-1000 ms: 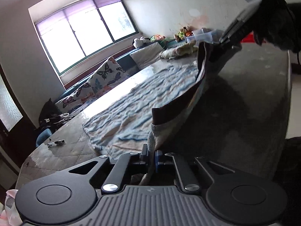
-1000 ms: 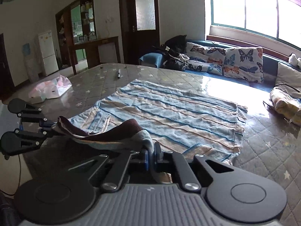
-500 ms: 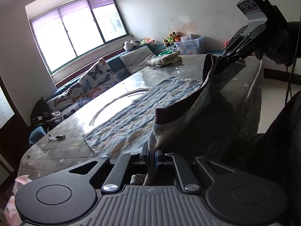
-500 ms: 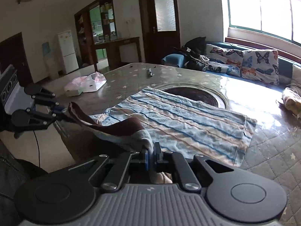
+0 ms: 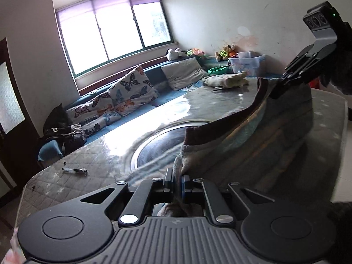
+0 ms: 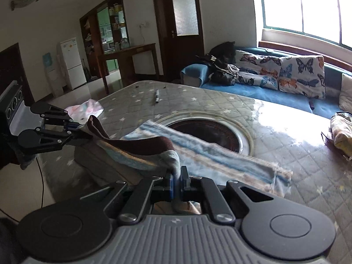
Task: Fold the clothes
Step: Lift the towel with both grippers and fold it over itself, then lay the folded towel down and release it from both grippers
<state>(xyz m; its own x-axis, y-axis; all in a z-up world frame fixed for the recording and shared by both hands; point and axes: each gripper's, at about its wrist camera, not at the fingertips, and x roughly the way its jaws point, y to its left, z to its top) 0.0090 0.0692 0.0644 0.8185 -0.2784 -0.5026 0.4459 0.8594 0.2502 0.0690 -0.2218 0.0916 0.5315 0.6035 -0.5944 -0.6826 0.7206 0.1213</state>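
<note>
A blue-and-tan striped garment [image 6: 204,154] with a dark brown band [image 6: 140,142] hangs stretched between both grippers above the near edge of the table. My left gripper [image 5: 177,181] is shut on one corner of the band [image 5: 222,124]. My right gripper [image 6: 176,181] is shut on the other corner. The garment's far part still drags on the quilted table cover [image 6: 275,136]. Each gripper shows in the other's view: the right gripper [image 5: 283,83] at upper right, the left gripper [image 6: 77,129] at left.
A round dark inset [image 6: 211,134] sits in the middle of the table. A pen [image 6: 157,96] lies at its far end, folded cloth [image 5: 226,80] at the other. A blue sofa with butterfly cushions [image 6: 286,72] runs under the window. A pink bag [image 6: 84,109] lies on the floor.
Both grippers have pulled the garment back toward the near table edge and lifted it. The round inset, covered a second ago, now shows. Both grips have held.
</note>
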